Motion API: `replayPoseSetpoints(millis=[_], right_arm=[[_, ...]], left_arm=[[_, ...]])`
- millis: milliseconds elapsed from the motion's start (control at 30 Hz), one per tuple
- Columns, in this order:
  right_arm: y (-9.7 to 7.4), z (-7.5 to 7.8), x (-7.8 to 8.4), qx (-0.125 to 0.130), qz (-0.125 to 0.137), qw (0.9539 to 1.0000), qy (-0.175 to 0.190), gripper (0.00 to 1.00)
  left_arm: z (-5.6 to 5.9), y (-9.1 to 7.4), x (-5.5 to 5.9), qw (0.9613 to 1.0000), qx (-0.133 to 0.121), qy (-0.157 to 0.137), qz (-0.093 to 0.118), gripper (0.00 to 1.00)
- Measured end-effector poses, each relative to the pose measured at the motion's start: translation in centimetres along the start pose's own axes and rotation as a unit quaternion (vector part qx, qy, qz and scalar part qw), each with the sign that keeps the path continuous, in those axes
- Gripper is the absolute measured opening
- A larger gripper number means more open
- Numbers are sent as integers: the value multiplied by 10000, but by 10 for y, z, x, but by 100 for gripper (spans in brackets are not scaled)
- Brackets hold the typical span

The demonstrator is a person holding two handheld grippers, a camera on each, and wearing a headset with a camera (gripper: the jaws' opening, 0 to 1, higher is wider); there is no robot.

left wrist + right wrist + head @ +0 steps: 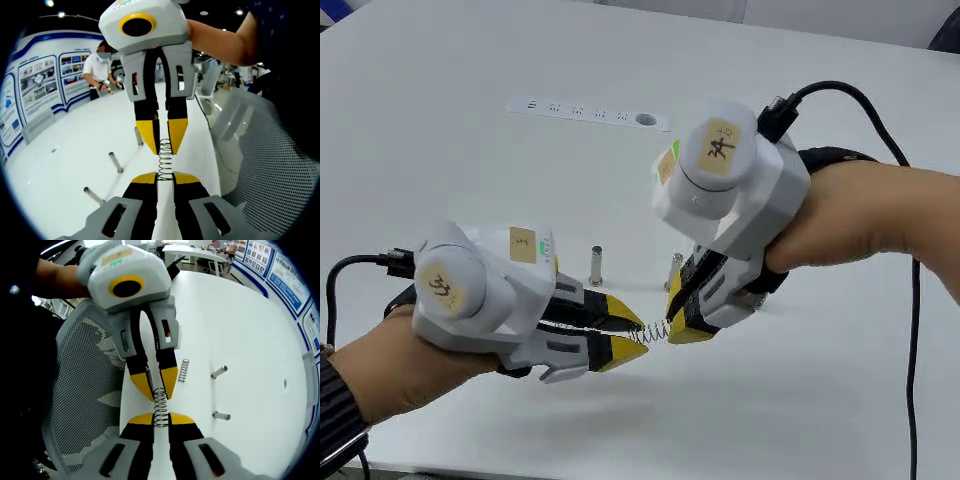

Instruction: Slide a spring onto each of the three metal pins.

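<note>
A thin steel spring [655,332] is stretched level between both grippers, just above the white table [440,150]. My left gripper [632,335] is shut on its left end, my right gripper [678,328] on the other end. In the left gripper view the spring [164,160] runs from my own yellow tips [164,177] up to the right gripper's tips. A second spring [184,370] lies loose on the table. Two metal pins [596,265] [674,270] stand upright behind the grippers. Three pins [116,162] [93,196] [138,136] show bare in the left gripper view.
A white power strip [585,112] lies at the back of the table. A grey mesh chair [85,380] stands by the table's near edge. A black cable [910,300] trails from the right gripper. A person [100,70] stands far off at another table.
</note>
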State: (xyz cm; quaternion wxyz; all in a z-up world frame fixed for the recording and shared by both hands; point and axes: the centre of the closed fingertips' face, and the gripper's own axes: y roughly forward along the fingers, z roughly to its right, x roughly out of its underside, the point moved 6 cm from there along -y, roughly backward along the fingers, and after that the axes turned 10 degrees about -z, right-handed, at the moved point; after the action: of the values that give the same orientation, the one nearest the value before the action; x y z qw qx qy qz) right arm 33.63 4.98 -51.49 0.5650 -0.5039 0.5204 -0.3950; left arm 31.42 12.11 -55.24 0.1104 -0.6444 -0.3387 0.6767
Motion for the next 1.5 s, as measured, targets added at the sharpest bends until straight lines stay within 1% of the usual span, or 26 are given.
replayPoseSetpoints(millis=[233,300,433,533,633,800,833,900,1067,1267,1400,1500], right_arm=[[-9,-2,-10,108,146,9997,-136,11],[-10,-1,-13,139,197,9996,-172,11],[-15,-3,-20,218,296,9990,-252,11],[-16,-2,-22,228,328,9988,-277,11],[-16,-3,-22,248,317,9988,-293,11],[-15,-2,-20,259,328,9986,-314,12],[-15,-2,-19,278,316,9986,-309,13],[-14,-1,-17,269,309,9988,-272,17],[-13,0,-15,273,359,9987,-230,17],[-10,0,-14,242,458,9985,-147,16],[-10,0,-15,241,511,9983,-130,12],[-10,1,-16,251,515,9983,-125,12]], left_arm=[[1,0,0,10000,-8,-20,16,11],[1,0,0,10000,-8,-19,24,11],[1,0,-1,10000,-2,-21,53,11],[1,0,-2,10000,-5,1,68,11],[1,1,-3,10000,-20,7,82,10],[0,0,-1,9999,-20,-66,124,10],[-1,1,-1,9999,-23,-75,118,10],[-1,1,0,9999,-29,-81,109,9],[-2,0,0,9999,-57,-93,119,10],[-4,-3,-5,9993,-91,-174,329,10],[-3,-3,-5,9993,-84,-159,313,10],[-3,-3,-5,9992,-88,-189,337,10]])
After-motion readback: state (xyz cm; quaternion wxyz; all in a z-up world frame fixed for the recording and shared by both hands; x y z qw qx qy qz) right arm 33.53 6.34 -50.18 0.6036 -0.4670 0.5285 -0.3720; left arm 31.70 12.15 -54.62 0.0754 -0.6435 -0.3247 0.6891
